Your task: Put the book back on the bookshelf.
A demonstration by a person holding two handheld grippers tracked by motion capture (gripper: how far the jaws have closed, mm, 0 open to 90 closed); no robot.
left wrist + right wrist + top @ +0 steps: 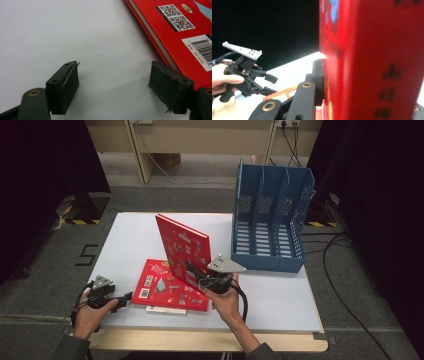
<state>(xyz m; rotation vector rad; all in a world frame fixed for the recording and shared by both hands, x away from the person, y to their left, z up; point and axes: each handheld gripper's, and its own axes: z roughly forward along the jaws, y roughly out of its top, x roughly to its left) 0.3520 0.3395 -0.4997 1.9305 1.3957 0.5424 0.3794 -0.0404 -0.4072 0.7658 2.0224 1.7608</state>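
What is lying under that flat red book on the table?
Under the flat red book a thin white-edged item pokes out at its near edge, on the white table. The rest is covered, so I cannot identify it.

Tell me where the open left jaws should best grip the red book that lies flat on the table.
Probably its near left edge. The flat red book rests on another book, so that edge sits slightly off the table. The left gripper is open beside it and could slide in level from the left, one jaw above, one below.
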